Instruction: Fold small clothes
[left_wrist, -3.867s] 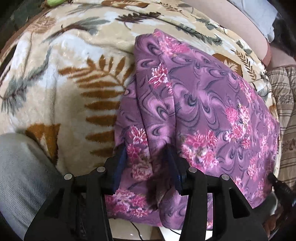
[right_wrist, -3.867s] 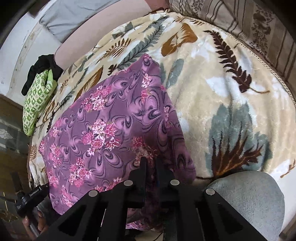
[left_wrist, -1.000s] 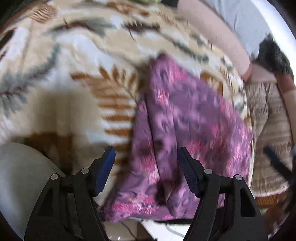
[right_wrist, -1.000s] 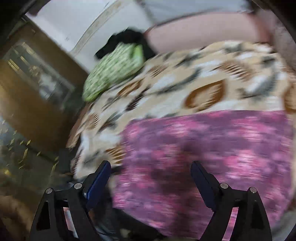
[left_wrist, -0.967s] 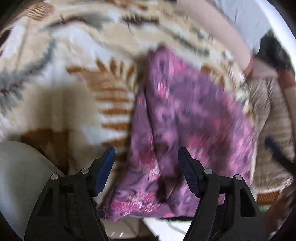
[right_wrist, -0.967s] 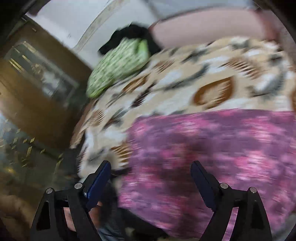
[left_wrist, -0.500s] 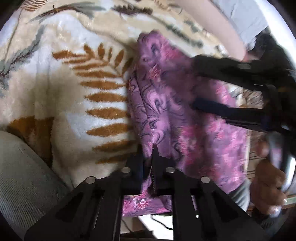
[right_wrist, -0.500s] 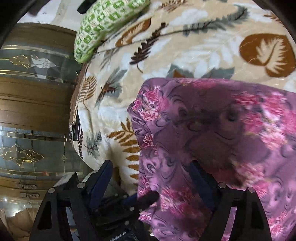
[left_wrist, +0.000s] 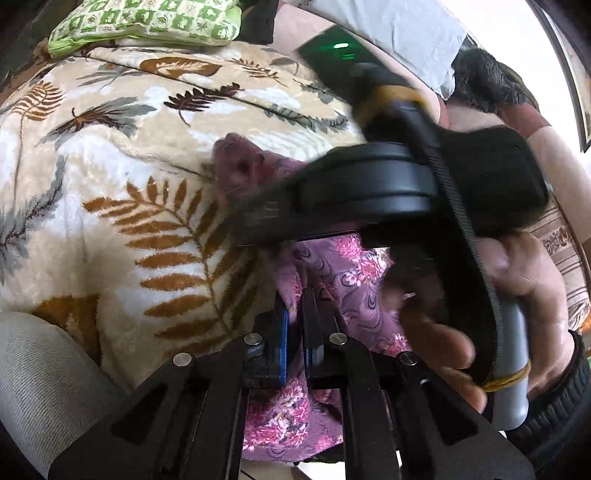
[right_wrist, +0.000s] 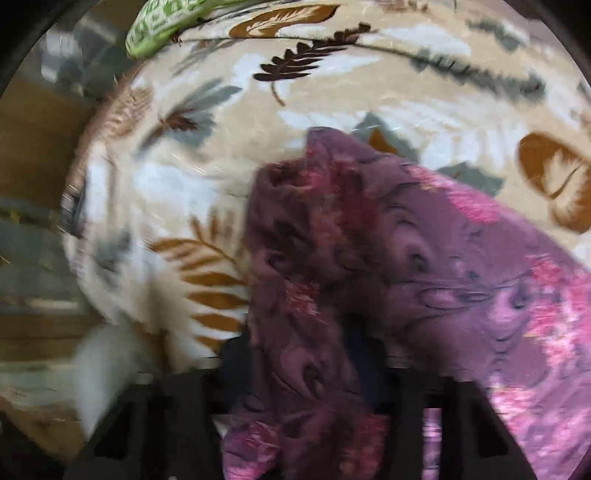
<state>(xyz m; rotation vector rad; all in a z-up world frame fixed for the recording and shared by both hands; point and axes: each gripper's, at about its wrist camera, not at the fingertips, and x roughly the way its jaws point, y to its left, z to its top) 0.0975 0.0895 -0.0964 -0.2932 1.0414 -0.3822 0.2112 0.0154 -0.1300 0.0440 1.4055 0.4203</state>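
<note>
A purple cloth with pink flowers (left_wrist: 354, 280) lies on a leaf-patterned blanket (left_wrist: 122, 158). My left gripper (left_wrist: 295, 314) is shut on the cloth's near left edge. The right gripper's body and the hand holding it (left_wrist: 424, 206) cross the left wrist view above the cloth, close to my left gripper. In the blurred right wrist view the cloth (right_wrist: 369, 277) is bunched up over my right gripper (right_wrist: 306, 369). Cloth fills the space between its fingers, which are mostly hidden.
A green patterned pillow (left_wrist: 144, 22) lies at the blanket's far edge, also in the right wrist view (right_wrist: 159, 22). A grey cushion (left_wrist: 40, 384) sits at near left. A striped fabric (left_wrist: 561, 251) is at right. A wooden cabinet (right_wrist: 33, 166) stands beyond the bed.
My left gripper stays shut on the cloth edge. My right gripper has come in over the cloth beside the left one, and the cloth has bunched up between its fingers.
</note>
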